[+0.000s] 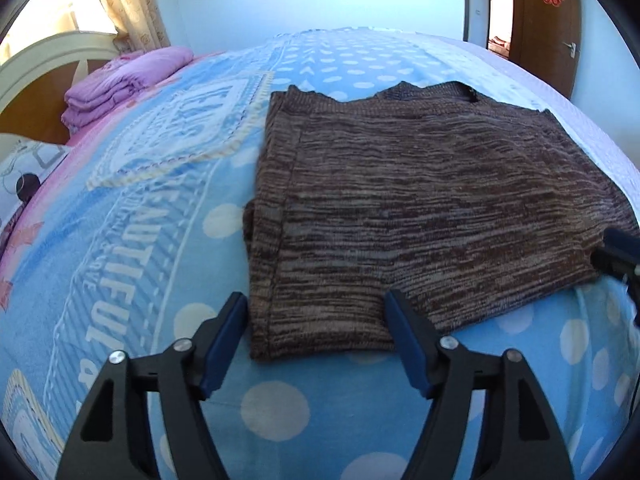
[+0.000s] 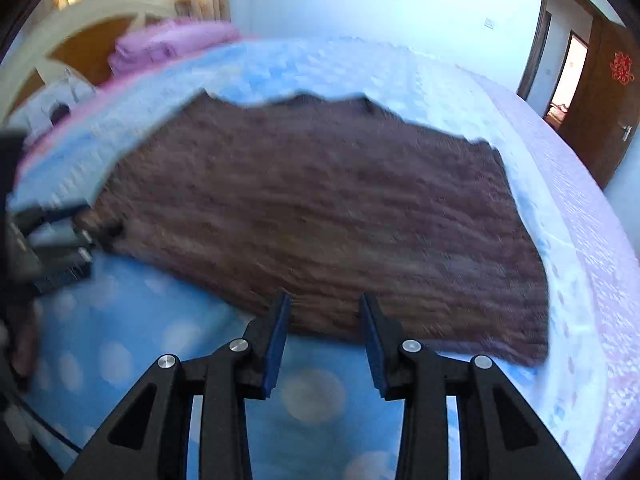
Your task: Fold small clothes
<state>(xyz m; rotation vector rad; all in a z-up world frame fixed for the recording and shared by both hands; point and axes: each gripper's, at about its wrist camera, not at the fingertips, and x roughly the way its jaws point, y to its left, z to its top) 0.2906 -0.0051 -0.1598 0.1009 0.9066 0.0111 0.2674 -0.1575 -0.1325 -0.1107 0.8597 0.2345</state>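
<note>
A brown-and-grey marled knit garment lies flat on the bed, folded into a rough rectangle, its ribbed neckline at the far edge and a doubled fold running down its left side. Its surface is coarse, with fine horizontal streaks of dark and pale yarn. Under it is a soft light-blue fleece blanket printed with pale dots and large white lettering. Near the cream curved headboard sits a stack of folded lilac bedding. A dark wooden door with a red paper ornament stands at the far right.

The left hand-held gripper, black-armed with blue pads, has its jaws spread wide at the garment's near left corner; the hem lies between the fingers, but the pads do not press on it. The right hand-held gripper has its jaws parted more narrowly, at the garment's near edge towards the right, with nothing clamped between the pads. The right wrist view is blurred, so whether its fingertips touch the knit cannot be told.
</note>
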